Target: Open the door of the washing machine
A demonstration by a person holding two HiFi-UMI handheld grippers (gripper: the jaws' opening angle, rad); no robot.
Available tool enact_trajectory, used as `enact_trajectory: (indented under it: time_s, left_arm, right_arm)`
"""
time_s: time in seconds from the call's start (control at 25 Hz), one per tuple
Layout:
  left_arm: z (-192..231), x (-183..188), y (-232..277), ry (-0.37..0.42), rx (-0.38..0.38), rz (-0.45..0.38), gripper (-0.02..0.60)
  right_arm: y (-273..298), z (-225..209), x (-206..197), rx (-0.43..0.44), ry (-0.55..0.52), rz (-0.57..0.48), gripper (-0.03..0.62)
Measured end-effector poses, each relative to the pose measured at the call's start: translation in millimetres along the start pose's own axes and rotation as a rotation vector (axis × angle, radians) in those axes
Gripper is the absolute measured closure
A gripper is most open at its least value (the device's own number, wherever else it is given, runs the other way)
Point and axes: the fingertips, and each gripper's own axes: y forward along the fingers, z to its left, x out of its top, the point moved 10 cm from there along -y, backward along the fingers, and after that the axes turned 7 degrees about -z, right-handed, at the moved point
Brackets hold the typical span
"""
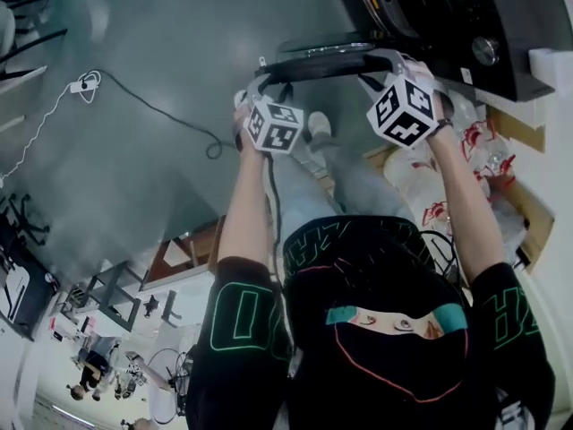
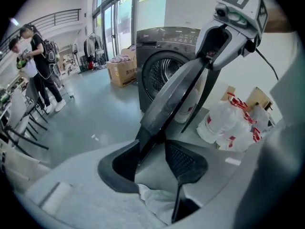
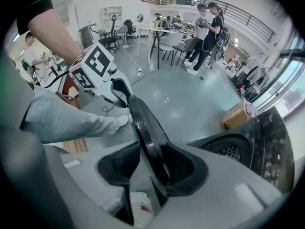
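Head view takes in one washer [image 1: 448, 16], one round door [image 1: 327, 64] and two grippers. The door stands open, away from the washer's front and seen edge-on. The left gripper [image 1: 260, 83] is on one end of its rim and the right gripper [image 1: 385, 61] on the other. Only this view shows the black cable [image 1: 161, 115] lying on the floor beyond the left jaws.

Left gripper view alone looks into the washer's drum, straight beyond the jaws. It also shows one cardboard box [image 2: 121, 70] beside the washer, a heap of white bags [image 2: 233, 123] with red print to the right of the jaws, and two people [image 2: 40, 66] standing far off to their left.

Right gripper view has the washer low to the right of the jaws and a light trouser leg [image 3: 66, 120] to their left. Two standing people [image 3: 207, 27] are far ahead and a third is at the left edge.

The left jaws stand wide and are clamped on the door's rim, which fills the gap at their tips and runs up to the right gripper. The right jaws are also wide and clenched on the rim, which lies between both pads and runs up to the left gripper.
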Motion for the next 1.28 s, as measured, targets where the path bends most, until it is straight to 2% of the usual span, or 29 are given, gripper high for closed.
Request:
enact_trajectory:
  time_s: [0.2,0.48,0.6,0.72,0.84,0.88,0.92,1.0,1.04,1.12,1.28]
  left_arm:
    - [-45,-25,-23,-0.073,0.011,0.066,0.411]
    - [-85,-46,-40,-0.134,0.049,0.064,0.417]
    - [-81,-40,-41,-0.150,0.104,0.065,0.417]
    - [-80,-36,-62,-0.227,0.171,0.064,0.419]
    - [-74,-25,-98,-0.384,0.260,-0.034,0.436]
    - [-77,-21,-113,-0.455,0.289,-0.083,0.476]
    - [-81,-16,-128,-0.531,0.316,-0.137,0.569]
    - [-90,0,-151,-0.639,0.351,-0.246,0.571]
    - [-92,12,-158,-0.646,0.360,-0.288,0.571]
    - [-84,43,-173,-0.596,0.373,-0.364,0.571]
    - [-37,137,-230,-0.529,0.419,-0.629,0.571]
  right_arm:
    - [-11,33,-14,0.039,-0.084,-0.003,0.421]
    - [-19,57,-27,0.059,-0.181,0.006,0.419]
    - [-18,51,-28,0.029,-0.207,-0.032,0.419]
    - [-21,51,-29,0.028,-0.206,-0.055,0.416]
    - [-41,44,-21,0.009,-0.093,-0.171,0.418]
    - [-51,43,-18,0.001,-0.020,-0.231,0.418]
    - [-61,40,-12,-0.008,0.061,-0.301,0.426]
    - [-79,31,3,-0.033,0.217,-0.463,0.483]
    - [-87,25,11,-0.049,0.283,-0.542,0.503]
    - [-105,12,29,-0.077,0.399,-0.688,0.591]
    - [-152,-25,69,-0.063,0.597,-0.967,0.591]
